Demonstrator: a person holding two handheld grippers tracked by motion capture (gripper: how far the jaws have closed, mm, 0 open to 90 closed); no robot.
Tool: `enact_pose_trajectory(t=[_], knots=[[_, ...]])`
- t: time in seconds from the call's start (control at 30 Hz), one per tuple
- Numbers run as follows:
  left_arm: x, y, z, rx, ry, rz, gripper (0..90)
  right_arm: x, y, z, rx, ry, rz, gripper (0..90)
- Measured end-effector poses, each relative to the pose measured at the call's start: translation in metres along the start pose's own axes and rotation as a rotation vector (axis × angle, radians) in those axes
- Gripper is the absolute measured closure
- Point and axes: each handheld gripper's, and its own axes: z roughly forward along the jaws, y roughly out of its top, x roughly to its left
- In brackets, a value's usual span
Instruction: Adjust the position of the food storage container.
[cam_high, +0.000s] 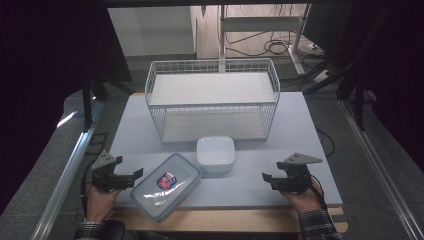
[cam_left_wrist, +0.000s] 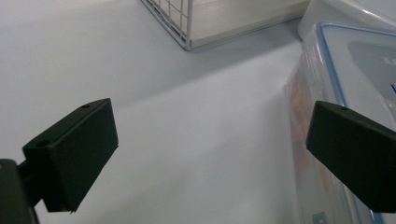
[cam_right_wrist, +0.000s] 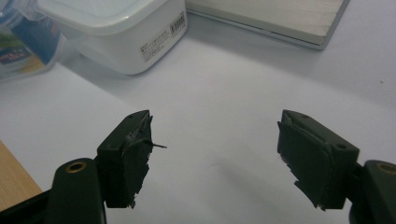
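Left to right across the high view: left gripper at lower left, jaws spread wide and empty, tips just beside the left edge of the clear lidded container, not touching it. In the left gripper view, jaws standing apart over bare white table, nothing between them, container wall close against the right-hand jaw. Container lying flat at lower centre of the high view, blue-rimmed lid on, printed label visible through it, one corner overhanging the white board toward the wooden table edge. White lidded box just above and right of the container, near it; touching or apart not resolvable. White wire basket at upper centre, two tiers, both shelves bare, well apart from both grippers. Right gripper at lower right, jaws parted and empty, pointing toward the centre of the frame, apart from the white box; in the right gripper view, worn jaw pads over bare table, white box at upper left

Progress, as judged: nothing gripped yet, nothing placed in the basket; work at its opening stage. Remaining, probably: closing on the container from its left side, lifting, and moving it; the white box untouched
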Motion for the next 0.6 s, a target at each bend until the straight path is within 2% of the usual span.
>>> enact_pose_trajectory(t=[0.27, 0.6], knots=[[0.0, -0.0003, -0.0004, -0.007, 0.01, 0.002, 3.1, 0.003, 0.0002, 0.0024, 0.012, -0.012, -0.019, 30.7], [-0.0027, 0.0, 0.0003, -0.004, 0.041, 0.026, 4.5, 0.0087, 0.0025, 0.003, 0.011, 0.004, -0.009, 38.0]])
